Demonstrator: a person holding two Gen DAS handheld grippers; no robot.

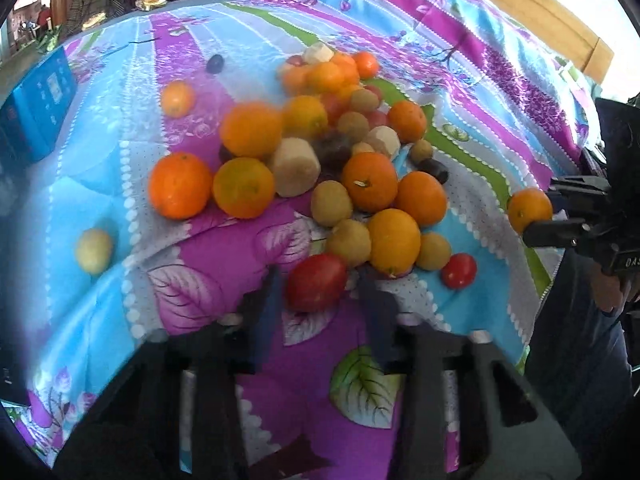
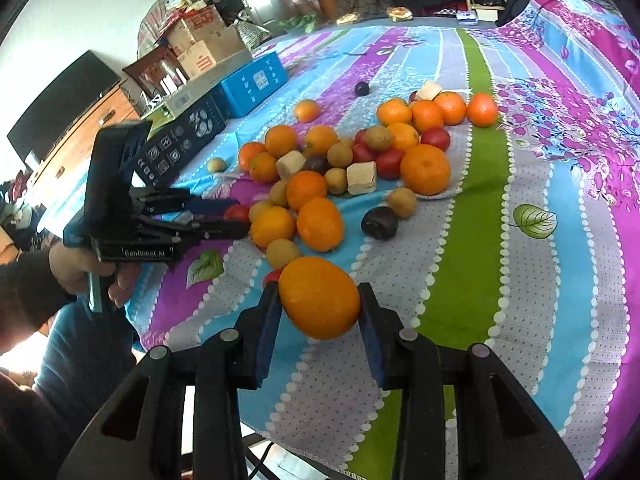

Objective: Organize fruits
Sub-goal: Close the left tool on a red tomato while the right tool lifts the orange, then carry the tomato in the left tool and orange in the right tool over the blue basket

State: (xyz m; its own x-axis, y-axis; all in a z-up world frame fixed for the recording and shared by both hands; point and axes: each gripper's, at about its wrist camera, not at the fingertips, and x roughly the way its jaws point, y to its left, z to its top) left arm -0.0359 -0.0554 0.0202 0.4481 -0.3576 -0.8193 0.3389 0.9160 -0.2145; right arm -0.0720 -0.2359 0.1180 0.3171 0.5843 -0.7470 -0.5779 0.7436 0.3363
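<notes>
Right gripper [image 2: 320,312]: clamped on an orange [image 2: 320,298], lifted clear of the pile. Left gripper [image 1: 318,292]: fingers apart, straddling a red tomato [image 1: 317,282] at pile's near edge, dead ahead on bedsheet [image 1: 208,248]

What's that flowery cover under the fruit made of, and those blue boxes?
The cover looks like soft printed cloth, matte: it creases and dips under the fruit. The blue box seems printed cardboard, slightly glossy, with crisp folded edges, though I can't be sure.
</notes>
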